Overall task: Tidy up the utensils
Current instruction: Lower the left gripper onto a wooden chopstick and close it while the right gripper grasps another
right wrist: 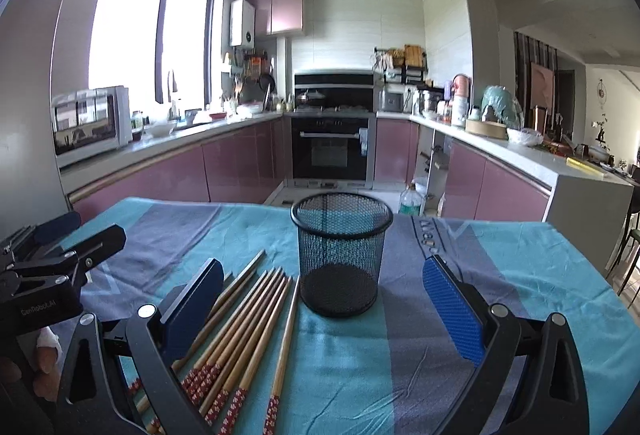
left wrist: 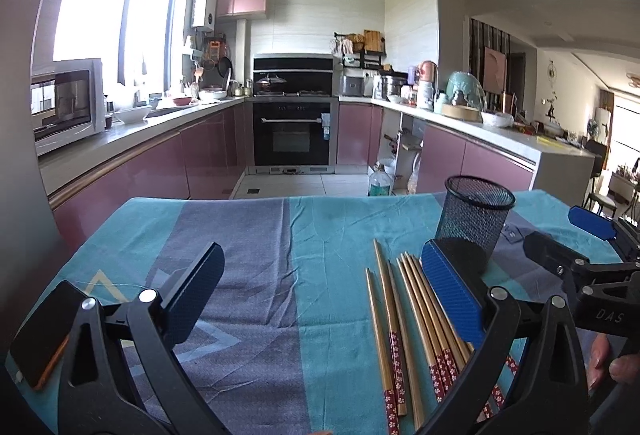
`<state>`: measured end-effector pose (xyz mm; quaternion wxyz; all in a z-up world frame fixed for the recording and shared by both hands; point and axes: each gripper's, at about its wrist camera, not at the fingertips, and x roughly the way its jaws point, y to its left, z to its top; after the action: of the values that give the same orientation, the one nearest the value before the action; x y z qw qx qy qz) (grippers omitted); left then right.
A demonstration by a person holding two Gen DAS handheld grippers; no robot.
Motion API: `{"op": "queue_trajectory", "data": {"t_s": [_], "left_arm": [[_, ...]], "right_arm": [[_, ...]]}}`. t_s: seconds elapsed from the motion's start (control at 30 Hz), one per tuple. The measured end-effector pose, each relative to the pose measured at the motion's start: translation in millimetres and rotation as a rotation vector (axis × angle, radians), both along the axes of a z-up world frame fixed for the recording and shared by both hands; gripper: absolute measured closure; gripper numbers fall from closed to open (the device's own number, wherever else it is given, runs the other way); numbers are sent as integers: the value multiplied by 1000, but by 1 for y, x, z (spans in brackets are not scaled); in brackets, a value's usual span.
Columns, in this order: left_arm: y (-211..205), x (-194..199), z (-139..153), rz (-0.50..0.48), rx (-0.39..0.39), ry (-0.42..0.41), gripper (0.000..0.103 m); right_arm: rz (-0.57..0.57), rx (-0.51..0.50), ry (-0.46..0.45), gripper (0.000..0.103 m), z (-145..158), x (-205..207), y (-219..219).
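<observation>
Left wrist view: the left tool (left wrist: 320,299) hangs low over the tabletop (left wrist: 248,235) with its 2 fingers spread wide and nothing between them but striped teal and grey cloth. The bundle of wooden chopsticks (left wrist: 404,319) lies flat on the cloth just inside the right-hand finger, red flowered ends toward the camera, plain tips pointing away. The black mesh cup (left wrist: 474,219) stands upright just beyond the tips, partly behind that finger. The right tool (left wrist: 592,231) shows at the right edge, with a hand (left wrist: 612,363) below it. A phone (left wrist: 40,335) lies at the near left.

Right wrist view: the right tool (right wrist: 320,309) is also wide open and holds nothing. The mesh cup (right wrist: 340,251) stands between its fingers, empty, touching neither. The chopsticks (right wrist: 244,327) lie fanned to the cup's left, partly under the left-hand finger. The left tool (right wrist: 64,255) enters at the left edge.
</observation>
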<state>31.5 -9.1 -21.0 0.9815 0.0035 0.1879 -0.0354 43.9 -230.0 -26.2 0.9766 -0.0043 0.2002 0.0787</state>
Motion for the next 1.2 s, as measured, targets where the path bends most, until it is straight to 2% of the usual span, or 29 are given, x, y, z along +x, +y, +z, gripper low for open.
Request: {"op": "queue_trajectory", "data": {"t_s": [0.03,0.17,0.27,0.37,0.43,0.47,0.67,0.77,0.97,1.07,1.2], "left_arm": [[-3,5,-4,-15,18,34,6],[-13,23,-19,-36,92,136,6],[-15,35,-26,-70,98,193,10],[-16,47,-33,-99,109,247,16],[-19,56,-40,-106,138,283,24],[-20,60,-43,-116,150,303,25],[-26,84,-58,-162,171,397,28],[-27,97,-64,-173,172,437,36],[-36,114,-71,-219,172,474,42],[-41,126,-77,-238,165,507,53],[-48,136,-80,-256,169,509,62]], "right_arm": [[9,-9,44,7,-5,5,0],[53,-25,212,22,-26,25,1],[83,-33,278,28,-33,33,5],[115,-29,363,43,-44,41,8],[120,-17,407,49,-50,46,8],[123,-12,426,51,-53,48,8],[148,-33,478,58,-57,56,17],[149,-67,479,63,-57,59,24],[162,-69,494,71,-55,69,25],[168,-74,494,76,-55,74,28],[180,-68,500,82,-54,75,30]]}}
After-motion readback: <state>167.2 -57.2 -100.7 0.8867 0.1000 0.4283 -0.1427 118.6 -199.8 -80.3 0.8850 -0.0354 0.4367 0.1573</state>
